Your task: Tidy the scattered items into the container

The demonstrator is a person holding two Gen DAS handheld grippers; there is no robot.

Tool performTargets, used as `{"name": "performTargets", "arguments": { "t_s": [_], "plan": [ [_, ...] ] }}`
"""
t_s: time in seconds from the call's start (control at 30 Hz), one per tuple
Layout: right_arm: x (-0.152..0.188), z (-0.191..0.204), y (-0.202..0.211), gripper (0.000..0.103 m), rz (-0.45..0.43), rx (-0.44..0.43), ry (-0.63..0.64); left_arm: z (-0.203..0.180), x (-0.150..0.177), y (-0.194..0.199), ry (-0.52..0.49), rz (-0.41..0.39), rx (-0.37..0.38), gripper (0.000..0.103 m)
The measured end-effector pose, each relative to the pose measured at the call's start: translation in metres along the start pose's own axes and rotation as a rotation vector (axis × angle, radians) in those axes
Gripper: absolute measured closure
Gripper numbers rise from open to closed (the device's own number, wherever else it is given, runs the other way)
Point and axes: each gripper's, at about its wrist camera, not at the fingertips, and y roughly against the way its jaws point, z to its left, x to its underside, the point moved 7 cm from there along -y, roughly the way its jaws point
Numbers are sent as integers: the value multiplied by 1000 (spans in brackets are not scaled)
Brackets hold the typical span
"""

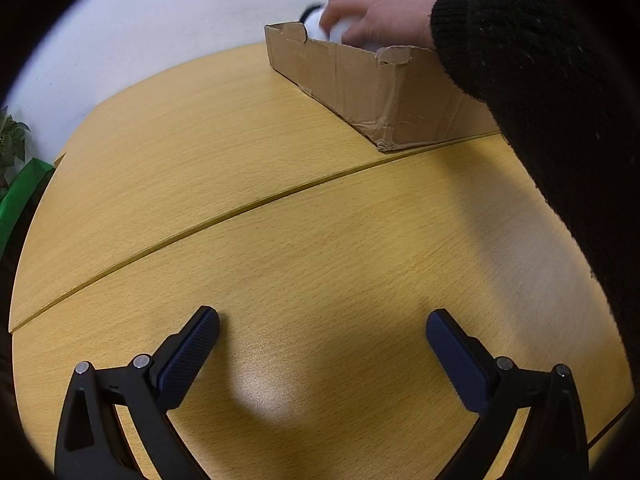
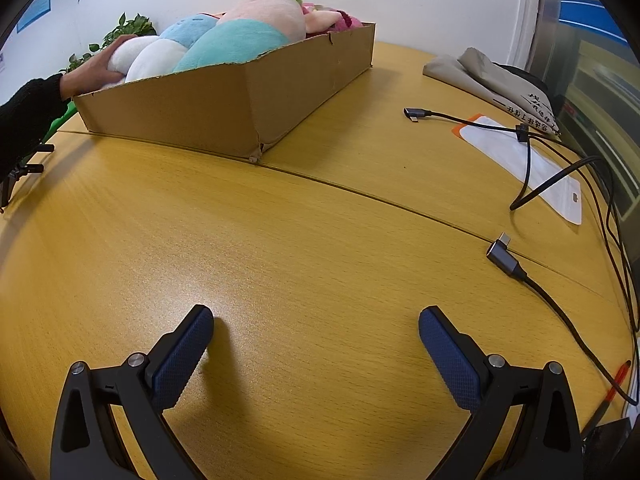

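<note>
The left tool (image 1: 322, 328) hangs low over the yellow wooden tabletop (image 1: 248, 184), its two blue-padded fingers (image 1: 188, 356) spread wide apart with nothing between them. Far ahead, across a seam that runs over the tabletop, stands a shallow cardboard box (image 1: 360, 84) with torn corners, near the white wall. A bare hand (image 1: 376, 12) in a black knitted sleeve (image 1: 540, 92) reaches over the box and presses on a white soft object (image 1: 326, 26) with a dark part, which is blurred, and at the left edge some green leaves (image 1: 10, 144) are seen.
</note>
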Motion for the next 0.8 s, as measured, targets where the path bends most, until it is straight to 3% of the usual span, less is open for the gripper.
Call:
{"name": "performTargets", "arguments": {
  "t_s": [0.8],
  "plan": [
    [0,-1,0,0,0,0,0,3,-1,0,4,-1,-3,0]
  ]
}}
